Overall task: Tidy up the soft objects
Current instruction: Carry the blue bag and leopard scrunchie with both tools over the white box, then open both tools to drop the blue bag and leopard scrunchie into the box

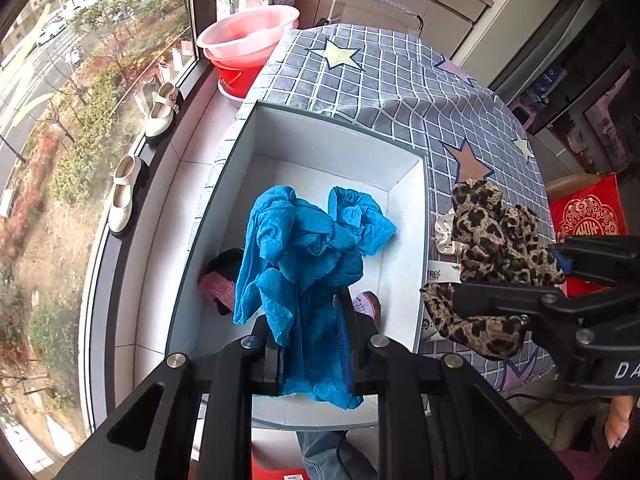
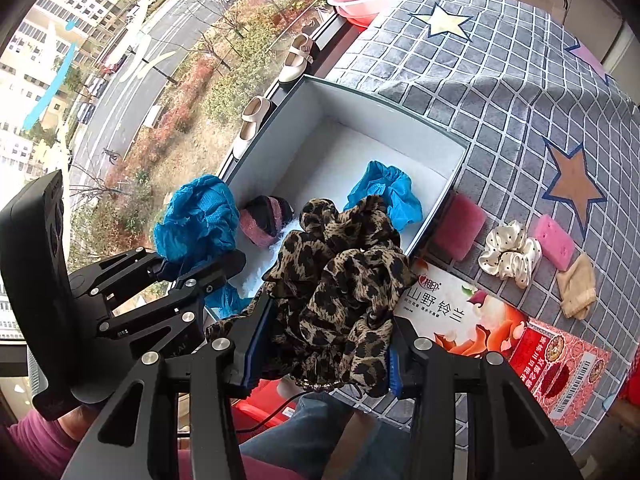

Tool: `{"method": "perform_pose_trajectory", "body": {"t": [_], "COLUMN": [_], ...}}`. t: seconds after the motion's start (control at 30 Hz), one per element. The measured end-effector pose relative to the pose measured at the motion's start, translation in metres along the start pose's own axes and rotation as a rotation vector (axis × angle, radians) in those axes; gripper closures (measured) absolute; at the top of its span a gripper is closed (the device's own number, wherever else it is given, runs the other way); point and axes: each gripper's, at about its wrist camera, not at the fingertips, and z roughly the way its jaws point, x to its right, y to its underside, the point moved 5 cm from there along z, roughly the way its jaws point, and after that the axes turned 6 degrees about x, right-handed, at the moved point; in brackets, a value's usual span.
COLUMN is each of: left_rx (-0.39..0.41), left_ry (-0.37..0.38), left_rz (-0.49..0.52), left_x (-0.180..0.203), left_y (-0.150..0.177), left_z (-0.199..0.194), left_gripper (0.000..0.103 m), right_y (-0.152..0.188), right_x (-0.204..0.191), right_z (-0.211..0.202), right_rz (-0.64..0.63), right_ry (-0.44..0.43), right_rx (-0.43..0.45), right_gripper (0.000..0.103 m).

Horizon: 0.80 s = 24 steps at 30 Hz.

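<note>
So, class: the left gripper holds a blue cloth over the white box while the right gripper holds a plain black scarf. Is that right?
Not quite. The right gripper holds a leopard-print scarf, not a plain black one, as the right wrist view shows. The left gripper does hold the blue cloth over the white box.

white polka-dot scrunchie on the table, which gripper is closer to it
Right. The right gripper, shut on the leopard scarf, is nearer the white scrunchie; the left gripper holds blue cloth over the box.
</note>
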Motion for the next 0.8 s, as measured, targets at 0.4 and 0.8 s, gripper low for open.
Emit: {"method": "perform_pose_trajectory", "body": {"t": [0.4, 0.8], "left_rx": [-0.015, -0.031], "left_ry": [-0.001, -0.006], "left_rz": [0.002, -0.007], "left_x": [0.005, 0.006], "left_y": [-0.008, -0.015], "left_z": [0.012, 0.022], "left_gripper": [0.082, 0.082], "right_y": [-0.024, -0.033], "right_x": [0.009, 0.012], "right_z": [0.01, 0.019], "right_rz": [0.001, -0.011], "right_ry": [-0.002, -0.008], "right_rx": [-0.001, -0.019], "right_gripper": [0.055, 0.055]}}
